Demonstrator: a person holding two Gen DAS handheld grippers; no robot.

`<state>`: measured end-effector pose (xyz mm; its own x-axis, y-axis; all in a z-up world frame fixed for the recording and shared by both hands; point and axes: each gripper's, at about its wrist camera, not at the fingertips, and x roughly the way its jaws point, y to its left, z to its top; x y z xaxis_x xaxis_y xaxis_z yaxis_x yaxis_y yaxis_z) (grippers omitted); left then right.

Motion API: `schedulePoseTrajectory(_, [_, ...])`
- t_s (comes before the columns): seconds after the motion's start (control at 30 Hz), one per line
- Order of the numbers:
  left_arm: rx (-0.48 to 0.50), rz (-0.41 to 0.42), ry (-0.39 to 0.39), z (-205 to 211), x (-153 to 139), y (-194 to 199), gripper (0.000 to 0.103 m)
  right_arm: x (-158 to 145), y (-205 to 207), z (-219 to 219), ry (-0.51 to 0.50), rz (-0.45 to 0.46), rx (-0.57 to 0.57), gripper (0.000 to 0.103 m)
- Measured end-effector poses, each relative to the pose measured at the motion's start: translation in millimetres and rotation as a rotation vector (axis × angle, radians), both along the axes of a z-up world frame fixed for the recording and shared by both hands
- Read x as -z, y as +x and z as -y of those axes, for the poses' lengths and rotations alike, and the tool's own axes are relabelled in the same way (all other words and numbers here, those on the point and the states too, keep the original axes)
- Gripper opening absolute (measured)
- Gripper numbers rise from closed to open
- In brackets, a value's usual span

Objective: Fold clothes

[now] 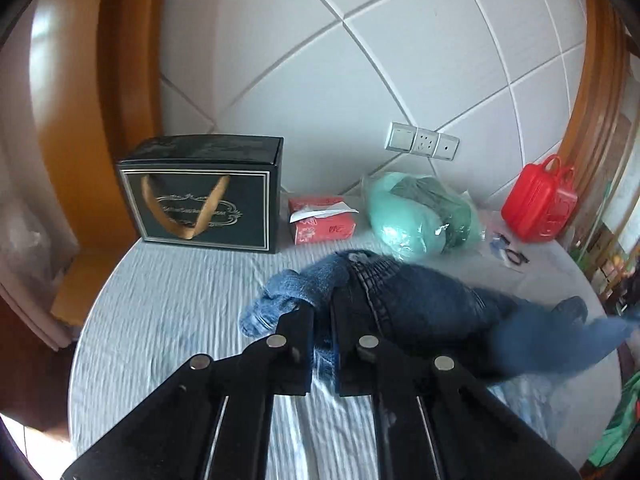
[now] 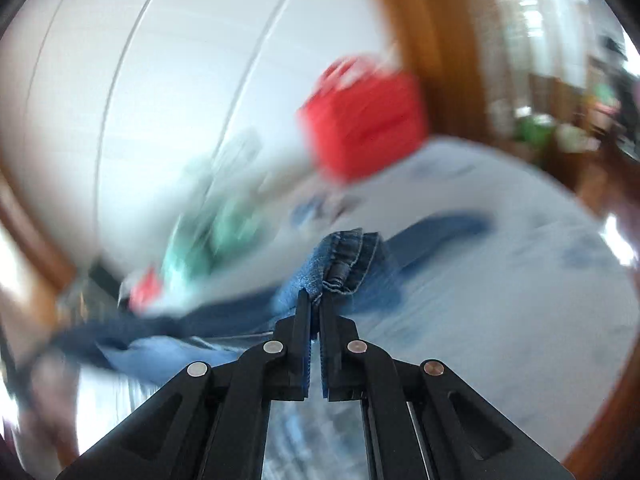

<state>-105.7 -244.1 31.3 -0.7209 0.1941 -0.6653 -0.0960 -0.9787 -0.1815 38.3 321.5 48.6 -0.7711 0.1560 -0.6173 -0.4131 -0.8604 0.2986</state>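
Note:
A pair of blue jeans [image 1: 416, 300] lies bunched on a round table with a pale striped cloth [image 1: 168, 312]. My left gripper [image 1: 322, 304] is shut on a fold of the jeans near the waistband, denim pinched between its black fingers. My right gripper [image 2: 315, 300] is shut on a stitched edge of the jeans [image 2: 348, 260] and holds it lifted above the table. The right wrist view is blurred by motion. A jeans leg trails off to the right in the left wrist view [image 1: 560, 336].
At the back of the table stand a dark green gift box [image 1: 200, 196], a red tissue pack [image 1: 320, 220], a green bundle in clear plastic [image 1: 420, 216] and a red case [image 1: 540, 200]. Glasses [image 1: 512, 254] lie near the case. A white panelled wall is behind.

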Motion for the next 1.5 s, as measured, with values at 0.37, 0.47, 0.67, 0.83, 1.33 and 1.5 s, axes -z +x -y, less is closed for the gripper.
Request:
schedulePoseTrajectory(0.37, [-0.001, 0.318, -0.07, -85, 89, 43, 0.051, 65, -20, -154, -0.071, 0.272, 0.062, 0.03])
schedulePoseTrajectory(0.47, [-0.063, 0.336, -0.102, -88, 94, 67, 0.061, 107, -12, -165, -0.163, 0.297, 0.005, 0.03])
schedulePoseTrajectory(0.67, [-0.203, 0.337, -0.156, -46, 100, 63, 0.066, 174, 17, -171, -0.255, 0.388, -0.055, 0.045])
schedulePoseTrajectory(0.83, [-0.256, 0.375, -0.2, -16, 145, 13, 0.066, 187, 37, -180, -0.306, 0.401, 0.007, 0.046])
schedulePoseTrajectory(1.33, [-0.169, 0.509, -0.127, -12, 230, -43, 0.066, 218, -20, -168, -0.28, 0.556, 0.088, 0.045])
schedulePoseTrajectory(1.5, [-0.172, 0.482, -0.128, -11, 221, -33, 0.067, 215, -56, -153, -0.204, 0.586, 0.034, 0.004])
